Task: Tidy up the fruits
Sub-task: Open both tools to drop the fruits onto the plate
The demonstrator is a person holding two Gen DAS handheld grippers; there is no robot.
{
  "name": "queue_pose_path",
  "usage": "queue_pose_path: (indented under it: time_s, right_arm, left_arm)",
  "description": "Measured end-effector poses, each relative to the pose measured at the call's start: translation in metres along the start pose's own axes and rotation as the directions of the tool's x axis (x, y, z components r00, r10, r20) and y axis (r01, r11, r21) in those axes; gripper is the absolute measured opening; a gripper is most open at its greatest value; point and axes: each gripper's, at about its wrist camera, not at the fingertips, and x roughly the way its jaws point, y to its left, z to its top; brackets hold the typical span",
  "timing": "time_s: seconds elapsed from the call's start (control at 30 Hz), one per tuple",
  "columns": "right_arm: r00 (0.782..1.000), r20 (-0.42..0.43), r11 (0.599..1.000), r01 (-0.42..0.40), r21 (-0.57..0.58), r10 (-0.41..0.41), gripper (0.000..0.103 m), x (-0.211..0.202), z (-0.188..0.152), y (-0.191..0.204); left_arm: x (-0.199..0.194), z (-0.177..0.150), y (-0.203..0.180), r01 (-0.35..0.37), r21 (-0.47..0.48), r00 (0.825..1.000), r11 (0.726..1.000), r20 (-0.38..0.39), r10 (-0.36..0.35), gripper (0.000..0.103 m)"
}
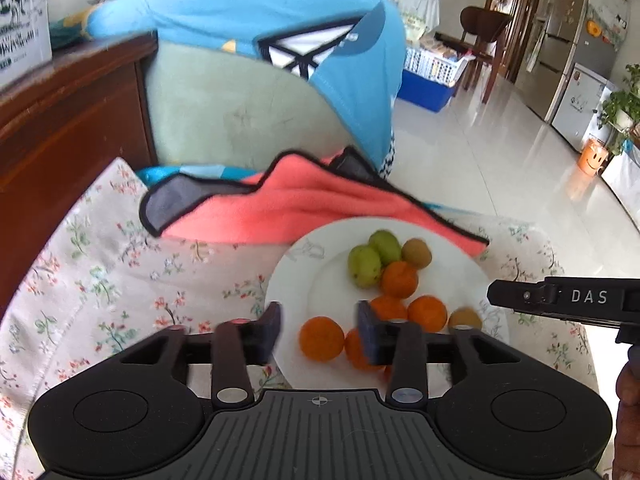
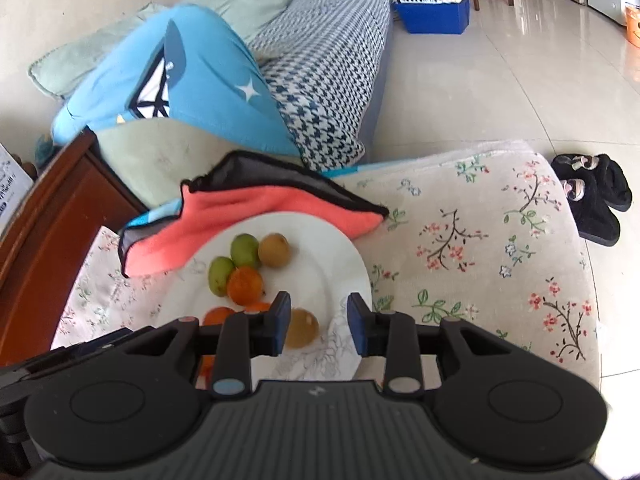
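Observation:
A white plate (image 1: 292, 280) on a floral cloth holds two green fruits (image 1: 374, 258), two brown ones (image 1: 416, 253) and several oranges (image 1: 399, 279). My left gripper (image 1: 320, 330) hangs over the plate's near side. Its jaws are apart, and an orange (image 1: 322, 338) lies between and below the pads without being squeezed. My right gripper (image 2: 318, 324) is over the plate's (image 2: 344, 256) near right part, jaws apart. A brown fruit (image 2: 303, 328) sits beside its left pad (image 2: 280, 320), clear of the right pad. The right tool's black body (image 1: 580, 300) shows at the edge of the left wrist view.
A coral towel (image 1: 280, 204) with a dark border overlaps the plate's far rim. Behind it are a blue cushion (image 1: 248, 20) and a wooden cabinet (image 1: 60, 120). The floral cloth (image 2: 480, 240) stretches right of the plate. Black slippers (image 2: 592, 196) lie on the tiled floor.

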Motion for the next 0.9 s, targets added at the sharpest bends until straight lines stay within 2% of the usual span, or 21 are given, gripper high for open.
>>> queue_pose_path:
  time_s: [0.07,0.3,0.63,0.9]
  right_arm:
    - [1.000,0.011,1.000,-0.007,0.001,0.007,0.034,-0.003,0.001,0.002]
    - [0.999,-0.001,0.998,-0.049,-0.027,0.049,0.034,-0.005,-0.002,0.014]
    - [0.996,-0.030,0.983,-0.087,-0.162,0.083,0.035,-0.007,-0.015,0.041]
    - [0.991,-0.065,0.963,-0.129,-0.236,0.117,0.035,-0.006,-0.026,0.054]
  left_arm:
    - [-0.005,0.002,-0.001,-0.018,0.001,1.000,1.000,0.024,0.018,0.064]
    - [-0.015,0.004,0.006,-0.050,-0.004,0.998,0.999,0.027,0.050,0.073]
    - [-0.031,0.002,0.025,-0.070,-0.020,0.997,0.997,0.032,0.071,0.076]
    - [-0.042,-0.006,0.034,-0.068,0.019,0.997,0.998,0.028,0.068,0.077]
